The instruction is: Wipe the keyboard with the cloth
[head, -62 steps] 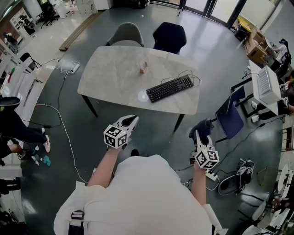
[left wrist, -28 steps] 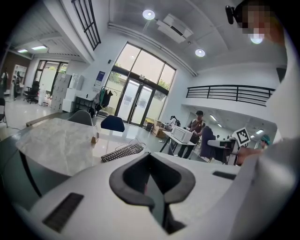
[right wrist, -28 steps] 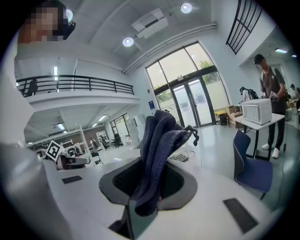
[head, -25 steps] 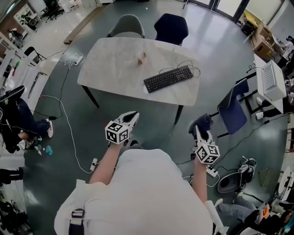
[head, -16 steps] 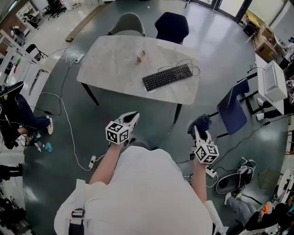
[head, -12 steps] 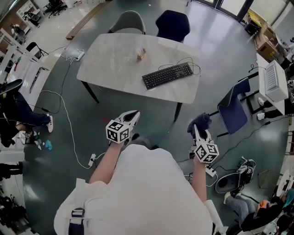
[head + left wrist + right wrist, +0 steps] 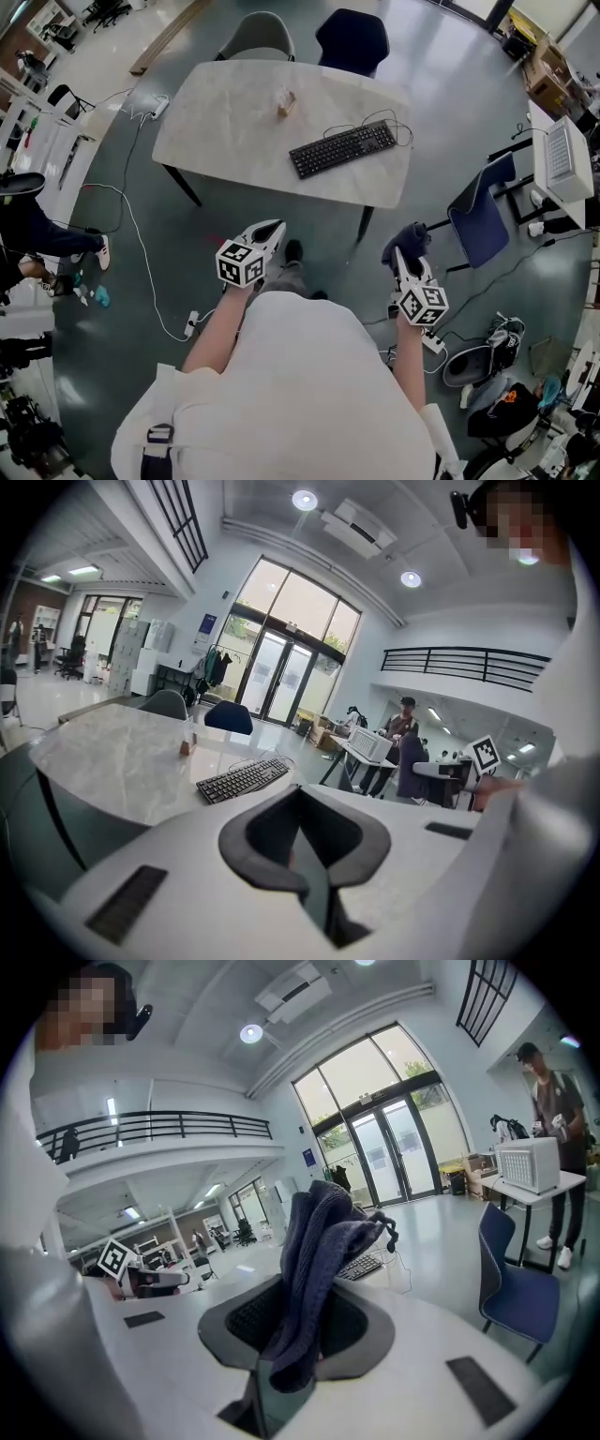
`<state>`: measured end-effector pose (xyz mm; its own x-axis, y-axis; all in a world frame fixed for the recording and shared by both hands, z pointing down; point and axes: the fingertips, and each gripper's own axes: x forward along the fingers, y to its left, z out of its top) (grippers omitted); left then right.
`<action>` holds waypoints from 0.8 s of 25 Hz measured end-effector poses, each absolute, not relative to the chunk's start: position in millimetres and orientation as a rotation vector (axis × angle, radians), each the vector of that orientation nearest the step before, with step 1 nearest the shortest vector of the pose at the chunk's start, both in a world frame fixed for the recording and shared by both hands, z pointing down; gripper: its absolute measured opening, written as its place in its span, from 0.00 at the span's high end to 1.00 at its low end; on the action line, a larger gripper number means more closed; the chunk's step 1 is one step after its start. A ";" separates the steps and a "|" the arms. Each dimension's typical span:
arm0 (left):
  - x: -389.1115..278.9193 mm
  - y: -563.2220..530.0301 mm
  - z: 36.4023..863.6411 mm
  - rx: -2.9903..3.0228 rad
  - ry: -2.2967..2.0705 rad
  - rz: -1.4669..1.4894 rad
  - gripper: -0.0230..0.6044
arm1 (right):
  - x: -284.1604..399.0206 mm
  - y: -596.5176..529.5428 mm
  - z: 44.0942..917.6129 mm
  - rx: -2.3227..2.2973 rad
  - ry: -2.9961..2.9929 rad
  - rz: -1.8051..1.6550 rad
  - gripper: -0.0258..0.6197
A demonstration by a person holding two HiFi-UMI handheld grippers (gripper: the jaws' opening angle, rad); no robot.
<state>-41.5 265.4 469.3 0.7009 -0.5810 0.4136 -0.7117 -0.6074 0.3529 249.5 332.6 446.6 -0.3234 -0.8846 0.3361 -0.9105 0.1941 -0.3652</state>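
Right gripper (image 7: 403,259) is clamped on the dark blue knitted cloth (image 7: 409,240). Left gripper (image 7: 271,229) is closed on nothing. The black keyboard (image 7: 342,148) sits on the pale marble-look table (image 7: 216,112), upper middle of the frame, well apart from both grippers. Its long axis slants up to the right, nearer the cloth side.
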 end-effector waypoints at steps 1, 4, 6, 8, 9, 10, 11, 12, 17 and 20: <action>-40.9 260.9 470.9 2.413 -0.983 0.355 0.95 | 249.8 329.7 448.6 1.800 -2.377 0.795 0.81; -40.7 243.2 472.1 2.414 -0.960 0.366 0.95 | 250.5 321.6 451.7 1.818 -2.348 0.816 0.81; -42.8 227.9 471.9 2.415 -0.948 0.370 0.95 | 250.4 313.6 452.5 1.837 -2.328 0.828 0.81; -44.2 213.3 473.7 2.413 -0.933 0.372 0.95 | 249.4 304.0 453.8 1.853 -2.311 0.839 0.81; -44.5 206.4 475.2 2.411 -0.923 0.376 0.95 | 248.3 299.1 454.3 1.858 -2.305 0.846 0.81; -44.6 199.6 476.9 2.410 -0.913 0.382 0.95 | 246.8 294.4 454.6 1.862 -2.300 0.853 0.81; -44.2 192.7 478.4 2.408 -0.900 0.388 0.95 | 245.2 290.0 454.6 1.865 -2.295 0.860 0.81; -42.9 185.8 479.5 2.406 -0.885 0.394 0.95 | 243.8 285.7 454.4 1.867 -2.288 0.867 0.81; -29.1 154.0 484.5 2.444 -0.769 0.434 0.95 | 233.2 262.1 459.8 1.873 -2.236 0.908 0.81; -26.8 131.1 487.6 2.459 -0.723 0.438 0.95 | 222.5 242.7 461.2 1.888 -2.221 0.919 0.81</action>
